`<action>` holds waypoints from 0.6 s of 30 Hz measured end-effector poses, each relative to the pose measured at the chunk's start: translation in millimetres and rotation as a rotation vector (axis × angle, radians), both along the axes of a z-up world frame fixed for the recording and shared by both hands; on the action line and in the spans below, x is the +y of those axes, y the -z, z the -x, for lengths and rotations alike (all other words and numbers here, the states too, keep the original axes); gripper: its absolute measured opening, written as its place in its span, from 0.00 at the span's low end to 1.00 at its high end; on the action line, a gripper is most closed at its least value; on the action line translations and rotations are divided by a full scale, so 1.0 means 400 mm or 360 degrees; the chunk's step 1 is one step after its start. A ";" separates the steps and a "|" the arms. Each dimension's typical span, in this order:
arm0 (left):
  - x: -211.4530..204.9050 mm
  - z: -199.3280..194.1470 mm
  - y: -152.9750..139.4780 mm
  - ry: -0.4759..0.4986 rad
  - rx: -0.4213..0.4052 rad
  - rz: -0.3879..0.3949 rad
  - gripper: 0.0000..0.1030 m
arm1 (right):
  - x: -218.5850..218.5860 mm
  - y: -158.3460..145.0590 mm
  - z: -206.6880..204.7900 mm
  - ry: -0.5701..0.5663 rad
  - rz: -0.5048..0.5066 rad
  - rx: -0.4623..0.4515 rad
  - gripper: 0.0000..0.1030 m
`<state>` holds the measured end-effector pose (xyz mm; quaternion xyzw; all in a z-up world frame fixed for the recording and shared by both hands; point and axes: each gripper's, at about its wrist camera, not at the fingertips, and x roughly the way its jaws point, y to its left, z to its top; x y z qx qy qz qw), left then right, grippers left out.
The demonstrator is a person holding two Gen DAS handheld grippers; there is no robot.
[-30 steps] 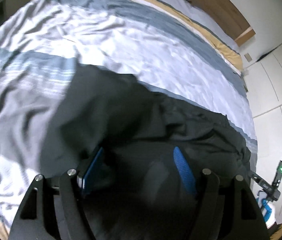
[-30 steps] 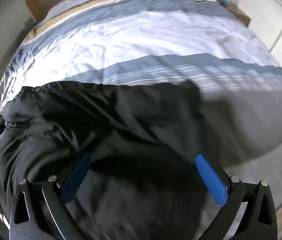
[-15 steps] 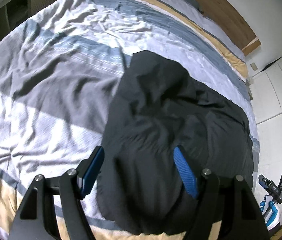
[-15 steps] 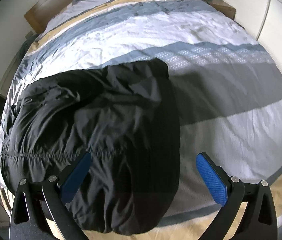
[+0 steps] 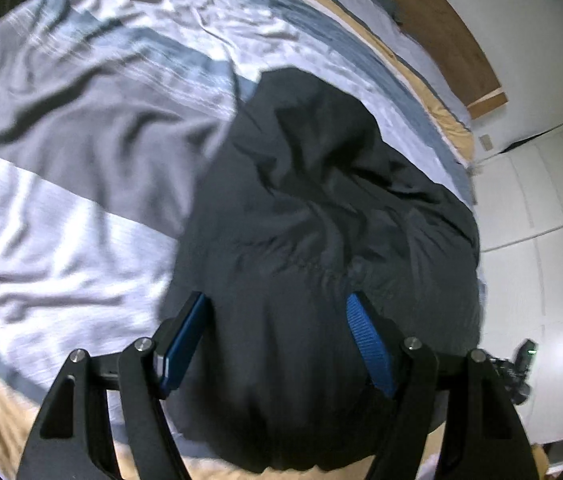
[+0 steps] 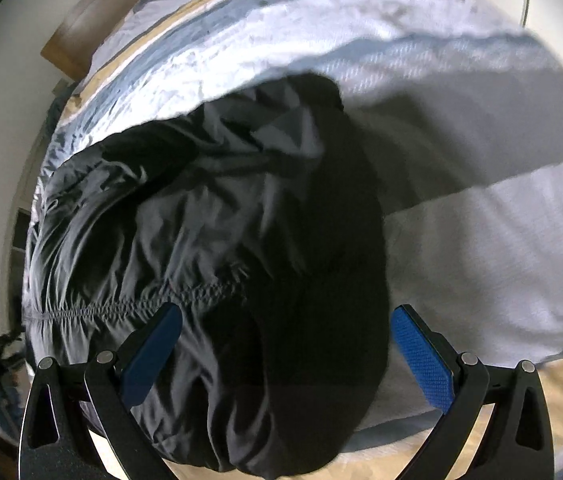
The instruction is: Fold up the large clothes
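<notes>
The black jacket [image 5: 321, 240], which a second ago filled both views as a loose draped sheet, now lies doubled over on the striped bed cover [image 5: 61, 220] near the bed's foot edge. The left gripper [image 5: 277, 344] and right gripper [image 6: 285, 352] hover above it, jaws spread and empty, so this fold looks laid down and released.

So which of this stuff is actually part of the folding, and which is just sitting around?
Part of the job:
- black jacket, bunched on the bed
- left tongs, open above it
- right tongs, open above it

Just there:
- striped duvet underneath
- wooden headboard
- white cupboard doors
- small black device with a green light, too blurred to identify
</notes>
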<state>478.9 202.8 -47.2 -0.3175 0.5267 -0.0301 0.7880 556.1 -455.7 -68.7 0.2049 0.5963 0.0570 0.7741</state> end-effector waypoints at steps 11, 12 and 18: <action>-0.069 -0.096 0.214 0.0185 0.0161 0.0090 1.00 | 0.006 0.245 -0.032 -0.0133 -0.0480 0.0194 1.00; -0.070 -0.105 0.222 0.0198 0.0177 0.0142 1.00 | 0.005 0.251 -0.036 -0.0149 -0.0507 0.0199 1.00; -0.068 -0.132 0.257 0.0225 0.0186 0.0367 1.00 | 0.032 0.278 -0.070 -0.0287 -0.0696 0.0207 1.00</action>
